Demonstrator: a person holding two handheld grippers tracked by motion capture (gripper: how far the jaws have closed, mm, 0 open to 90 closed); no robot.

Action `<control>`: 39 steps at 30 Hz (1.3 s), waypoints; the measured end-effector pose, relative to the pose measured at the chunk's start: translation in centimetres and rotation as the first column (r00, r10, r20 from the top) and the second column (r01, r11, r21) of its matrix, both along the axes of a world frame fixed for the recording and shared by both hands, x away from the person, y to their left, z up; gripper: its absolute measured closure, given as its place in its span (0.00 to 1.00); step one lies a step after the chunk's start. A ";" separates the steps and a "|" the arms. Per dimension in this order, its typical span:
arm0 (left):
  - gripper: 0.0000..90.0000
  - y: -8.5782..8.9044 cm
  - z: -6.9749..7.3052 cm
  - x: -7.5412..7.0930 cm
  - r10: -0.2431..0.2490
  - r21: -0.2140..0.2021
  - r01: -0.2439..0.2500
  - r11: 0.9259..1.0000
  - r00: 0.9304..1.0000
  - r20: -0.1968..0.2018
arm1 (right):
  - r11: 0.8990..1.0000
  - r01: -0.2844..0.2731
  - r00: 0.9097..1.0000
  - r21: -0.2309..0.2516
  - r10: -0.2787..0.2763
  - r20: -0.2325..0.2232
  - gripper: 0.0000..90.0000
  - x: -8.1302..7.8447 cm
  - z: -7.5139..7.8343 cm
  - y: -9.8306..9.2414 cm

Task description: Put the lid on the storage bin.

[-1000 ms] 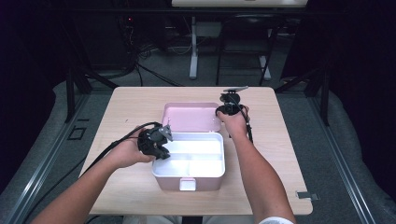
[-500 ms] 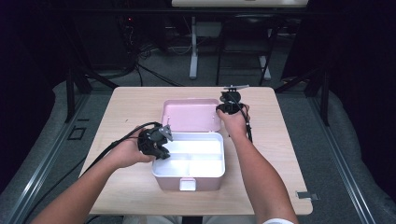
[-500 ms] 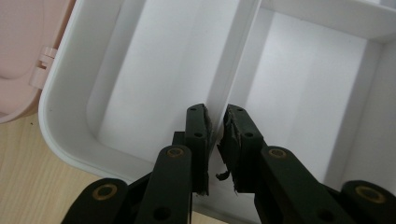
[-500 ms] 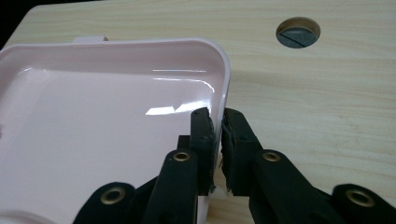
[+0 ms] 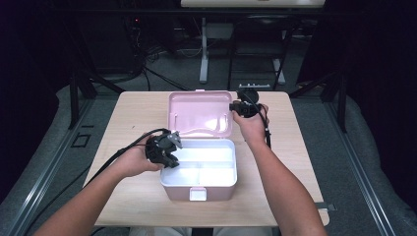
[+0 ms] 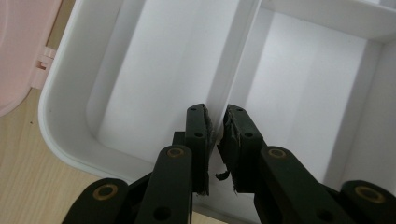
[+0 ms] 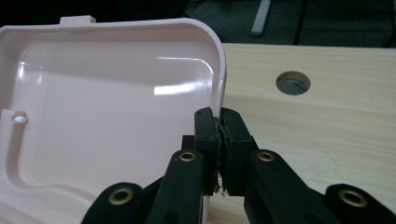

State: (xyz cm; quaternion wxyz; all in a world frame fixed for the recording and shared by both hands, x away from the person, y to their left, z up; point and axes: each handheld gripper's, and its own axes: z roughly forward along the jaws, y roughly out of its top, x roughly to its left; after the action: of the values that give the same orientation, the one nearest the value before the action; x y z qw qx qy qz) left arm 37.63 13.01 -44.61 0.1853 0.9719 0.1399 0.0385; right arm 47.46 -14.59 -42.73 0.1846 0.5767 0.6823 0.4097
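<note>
On the wooden table (image 5: 133, 113), at its middle, a storage box is sitting open: white base (image 5: 199, 183) w/ divided compartments nearest the person, pink lid (image 5: 199, 114) behind it, hinged back. Compared w/ a sec ago the lid is standing a bit steeper in the high view, its far edge lifted further off the tabletop, so the closing swing looks like it's starting.

Right gripper (image 7: 219, 122) is pinching the lid's right rim; its jaws have just been closing, and in the right gripper view the pads are pressing on the pink edge w/ almost no gap. The right hand (image 5: 252, 125) is sitting slightly higher than in the earlier frames, carrying the rim up w/ it. A round cable hole (image 7: 293, 82) in the tabletop shows just beyond.

Left gripper (image 6: 219, 123) is staying put at the base's left side, same spot as before, jaws narrow and clamped over the white divider wall (image 6: 233, 84) between two compartments. Left hand (image 5: 130, 162) is resting beside the base, steadying it.

Meaning for the job, as I judge it: base is being held down while the lid gets swung fwd over it. Before it lands, the left gripper needs to clear out of the box, else the lid will come down on it.
</note>
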 end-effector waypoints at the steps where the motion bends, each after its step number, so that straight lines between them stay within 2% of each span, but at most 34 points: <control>1: 0.89 0.0 0.0 0.0 0.000 0.000 0.000 1.000 1.000 0.001 | 1.000 -0.004 1.000 0.001 0.004 0.013 0.97 -0.3 0.3 0.0; 8: 0.89 0.0 0.0 0.0 0.000 0.001 0.000 1.000 1.000 0.004 | 0.999 -0.032 0.997 0.010 0.031 0.075 0.97 -2.3 1.6 -0.4; 18: 0.88 0.0 0.0 -0.4 0.008 0.001 -0.008 1.000 1.000 0.027 | 0.998 -0.064 0.986 -0.016 0.065 0.155 0.97 -5.0 2.6 -0.6; 32: 0.88 0.0 -0.1 -0.8 0.018 -0.004 -0.018 1.000 0.998 0.063 | 0.996 -0.087 0.972 -0.036 0.093 0.216 0.97 -7.3 2.9 -0.7; 39: 0.88 0.3 -0.2 -0.8 0.024 -0.030 -0.022 0.999 0.998 0.063 | 0.994 -0.097 0.969 -0.045 0.105 0.224 0.97 -7.3 3.2 -0.4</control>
State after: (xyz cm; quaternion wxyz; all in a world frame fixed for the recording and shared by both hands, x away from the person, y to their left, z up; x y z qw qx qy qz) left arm 36.87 13.29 -44.78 0.2035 0.9657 0.1458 0.0695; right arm 40.12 -15.04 -39.58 0.2495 0.4878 0.6920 0.4700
